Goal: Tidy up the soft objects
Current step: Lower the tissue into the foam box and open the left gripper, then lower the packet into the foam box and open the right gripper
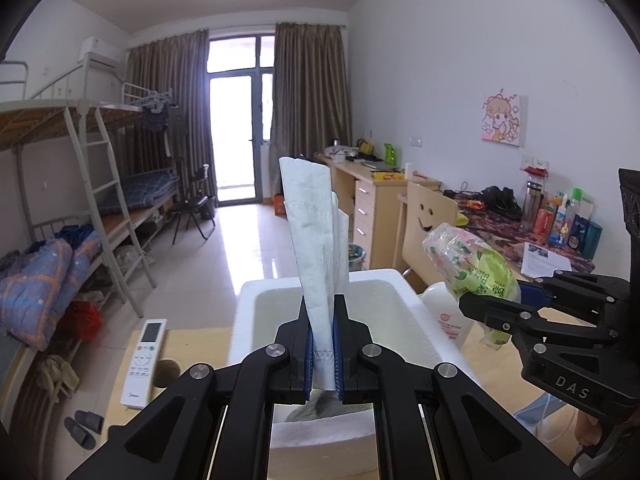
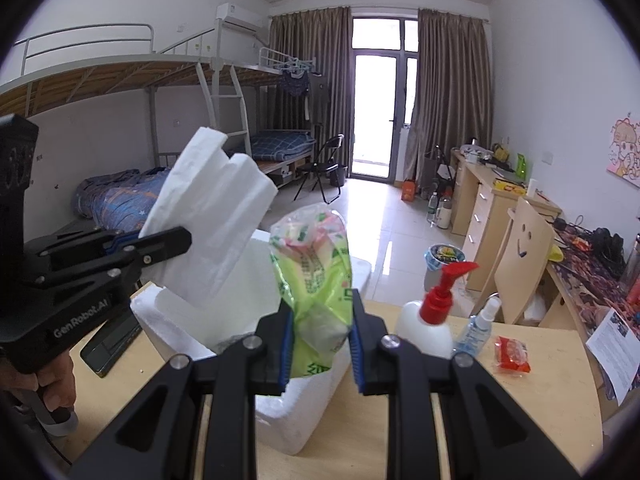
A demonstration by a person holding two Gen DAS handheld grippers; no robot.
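Note:
My left gripper [image 1: 322,344] is shut on a folded white cloth [image 1: 314,236] that stands upright above the white foam box [image 1: 256,292]. It also shows in the right wrist view [image 2: 168,246] with the cloth [image 2: 212,216] over the box [image 2: 296,420]. My right gripper [image 2: 320,340] is shut on a green plastic tissue pack [image 2: 316,280] and holds it above the box's near edge. In the left wrist view the right gripper [image 1: 480,304] and the pack [image 1: 472,264] are at the right of the box.
On the wooden table stand a white pump bottle with a red top [image 2: 430,320], a small spray bottle [image 2: 478,328] and a red packet [image 2: 512,354]. A white remote [image 1: 143,362] lies left of the box. A wooden chair [image 2: 524,260] stands behind the table.

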